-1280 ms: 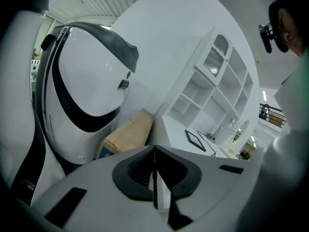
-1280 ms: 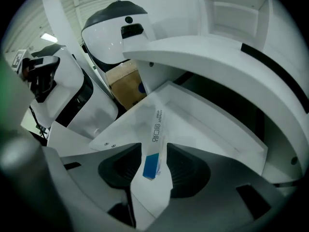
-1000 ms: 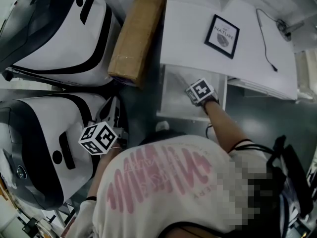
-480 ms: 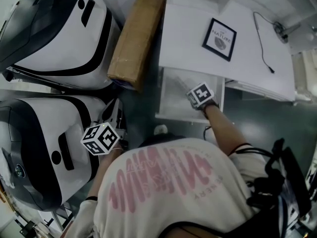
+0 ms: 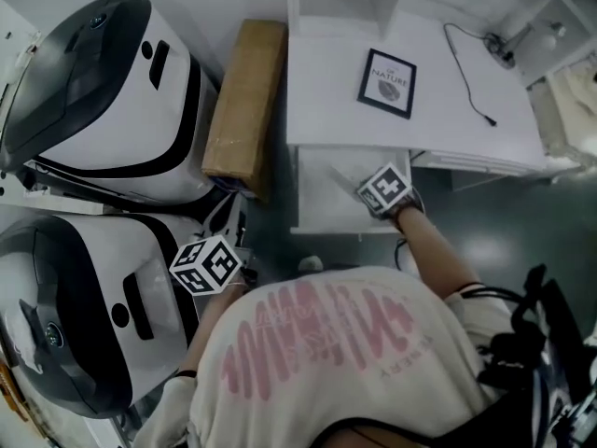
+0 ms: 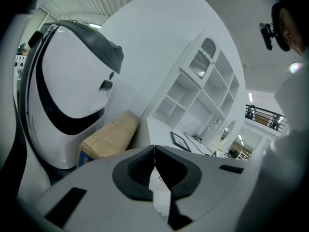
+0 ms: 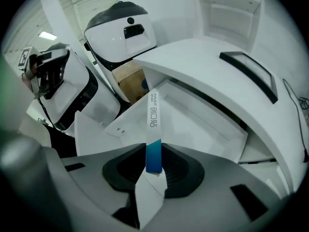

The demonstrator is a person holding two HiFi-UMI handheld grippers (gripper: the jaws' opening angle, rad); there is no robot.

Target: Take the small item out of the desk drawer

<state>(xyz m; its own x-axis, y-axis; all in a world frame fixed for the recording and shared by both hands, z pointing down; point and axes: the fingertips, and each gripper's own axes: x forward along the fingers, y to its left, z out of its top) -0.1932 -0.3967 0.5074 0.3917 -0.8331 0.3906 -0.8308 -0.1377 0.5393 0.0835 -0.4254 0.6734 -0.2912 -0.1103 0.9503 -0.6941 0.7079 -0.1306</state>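
- Since a second ago my right gripper (image 7: 154, 167) has come up from deep in the drawer (image 5: 326, 194) towards its front edge. Its jaws have just been closing, with the small item (image 7: 153, 129) between them.
- The item is a slim white pack with a blue end. That blue end is pinched between my right jaws, and the white length sticks out ahead of them over the open drawer.
- The grip is made, so the picking-up part looks done. What is left, as I judge it, is carrying the pack clear of the drawer and setting it somewhere.
- The pack seems to hang above the drawer floor, though I cannot tell for sure that it has cleared the rim, since in the head view my gripper covers it.
- The drawer stands pulled out under the white desk (image 5: 448, 119), which carries a framed picture (image 5: 386, 82) and a thin cable (image 5: 471, 77).
- My left gripper (image 6: 154, 153) hangs well apart from the drawer, beside the white machines (image 5: 103, 91) and the cardboard box (image 5: 240, 101). Its jaws are pressed together with nothing between them.
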